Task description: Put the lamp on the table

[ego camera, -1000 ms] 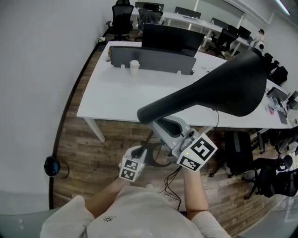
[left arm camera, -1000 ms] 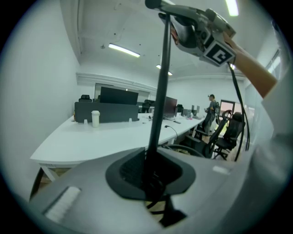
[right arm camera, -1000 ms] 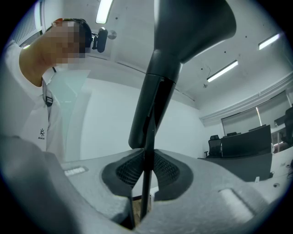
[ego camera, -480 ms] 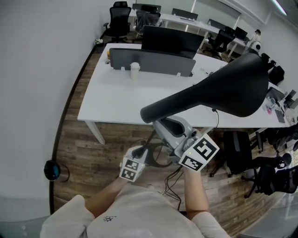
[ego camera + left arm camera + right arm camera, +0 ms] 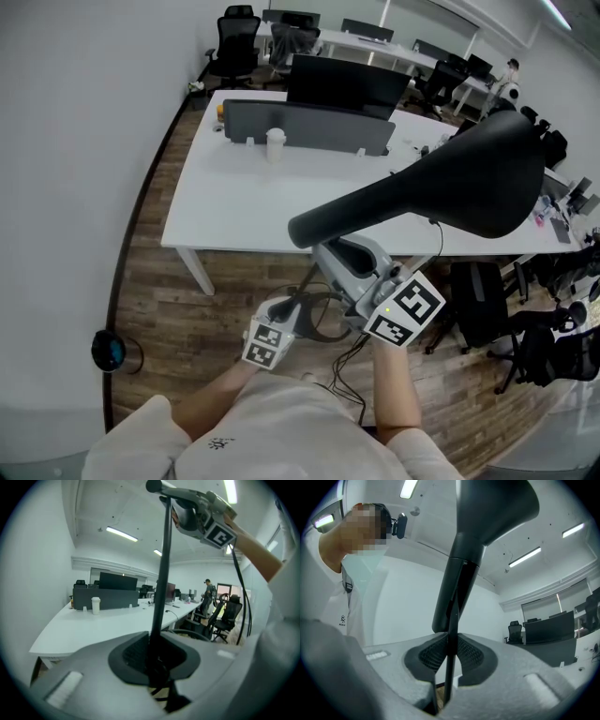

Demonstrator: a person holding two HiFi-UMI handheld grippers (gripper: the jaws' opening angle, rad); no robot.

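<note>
The white surface point(image 5: 244, 206) fills the far left. A paper cup point(image 5: 276, 143) stands at its far side by a grey divider point(image 5: 309, 127), and the near stretch is bare. My left hand-held gripper point(image 5: 154, 660) sits near and low, short of the surface's near edge, with its jaws pinching the lamp's thin black pole point(image 5: 162, 573). The lamp point(image 5: 469, 183) is off the floor and not yet on the surface, carried between my two grips. Its pole runs up from the left grip to the right one. The big black shade reaches out to the far right, over the surface's near edge. My right hand-held gripper point(image 5: 447, 660) is clamped on the same pole higher up, just under the shade's neck. The surface lies straight ahead of both grippers. I judge the left one, nearer the lamp's foot, must lead the move forward.
</note>
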